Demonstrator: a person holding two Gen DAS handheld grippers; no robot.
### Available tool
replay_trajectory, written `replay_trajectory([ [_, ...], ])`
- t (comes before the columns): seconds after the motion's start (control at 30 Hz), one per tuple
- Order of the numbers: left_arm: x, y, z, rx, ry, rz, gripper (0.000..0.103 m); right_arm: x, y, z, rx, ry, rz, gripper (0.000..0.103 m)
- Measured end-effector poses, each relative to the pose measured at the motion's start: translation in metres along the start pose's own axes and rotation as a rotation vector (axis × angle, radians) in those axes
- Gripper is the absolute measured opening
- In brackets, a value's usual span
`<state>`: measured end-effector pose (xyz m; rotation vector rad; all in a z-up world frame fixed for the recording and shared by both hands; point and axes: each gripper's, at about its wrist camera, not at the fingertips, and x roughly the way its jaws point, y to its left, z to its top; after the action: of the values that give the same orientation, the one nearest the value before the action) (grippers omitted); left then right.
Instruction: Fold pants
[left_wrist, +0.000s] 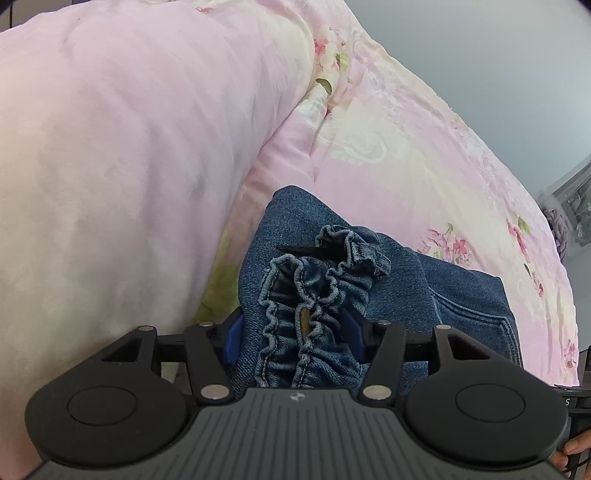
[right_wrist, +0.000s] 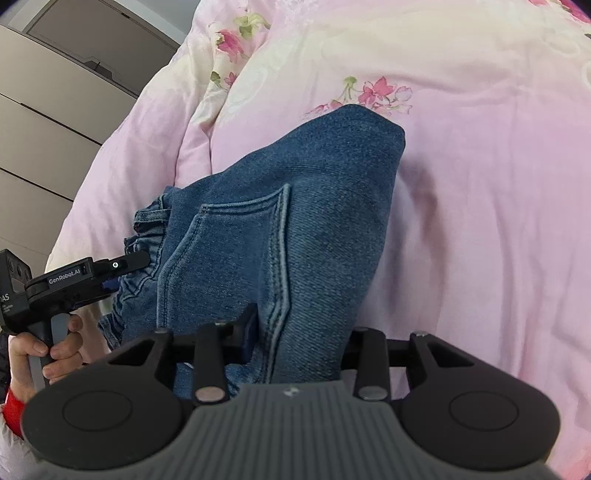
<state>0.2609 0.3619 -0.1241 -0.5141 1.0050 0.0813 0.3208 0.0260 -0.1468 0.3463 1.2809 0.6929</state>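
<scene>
Blue denim pants are held bunched above a pink floral quilt. My left gripper is shut on the ruffled elastic waistband, with denim packed between its blue pads. My right gripper is shut on the denim beside the stitched back pocket; cloth hides its right finger. The left gripper also shows at the left of the right wrist view, clamped on the waistband. The pant legs are hidden.
A plain pink quilt fold bulges at the left, close to my left gripper. Beige cabinet doors stand beyond the bed. A grey wall rises behind the quilt.
</scene>
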Motion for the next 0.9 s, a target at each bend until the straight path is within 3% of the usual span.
replay_trajectory([
  [0.1, -0.002, -0.002, -0.003, -0.007, -0.021, 0.02, 0.066, 0.001, 0.0, -0.001, 0.002, -0.017, -0.009, 0.037],
  [0.23, -0.016, -0.012, -0.005, 0.004, -0.056, 0.067, 0.074, -0.005, 0.008, -0.002, -0.024, -0.024, -0.057, 0.049],
  [0.47, -0.053, -0.046, -0.015, 0.227, -0.108, 0.198, 0.074, -0.035, 0.036, -0.016, -0.231, -0.06, -0.209, 0.055],
  [0.7, -0.076, -0.086, -0.039, 0.413, -0.155, 0.289, 0.074, -0.077, 0.067, -0.04, -0.455, -0.199, -0.254, 0.054],
  [0.8, -0.08, -0.099, -0.05, 0.483, -0.169, 0.321, 0.071, -0.087, 0.08, -0.056, -0.545, -0.21, -0.246, 0.038],
  [0.83, -0.081, -0.101, -0.055, 0.499, -0.172, 0.316, 0.064, -0.088, 0.084, -0.064, -0.573, -0.205, -0.245, 0.033],
  [0.9, -0.083, -0.105, -0.064, 0.532, -0.176, 0.279, 0.061, -0.085, 0.088, -0.077, -0.608, -0.186, -0.247, 0.028],
])
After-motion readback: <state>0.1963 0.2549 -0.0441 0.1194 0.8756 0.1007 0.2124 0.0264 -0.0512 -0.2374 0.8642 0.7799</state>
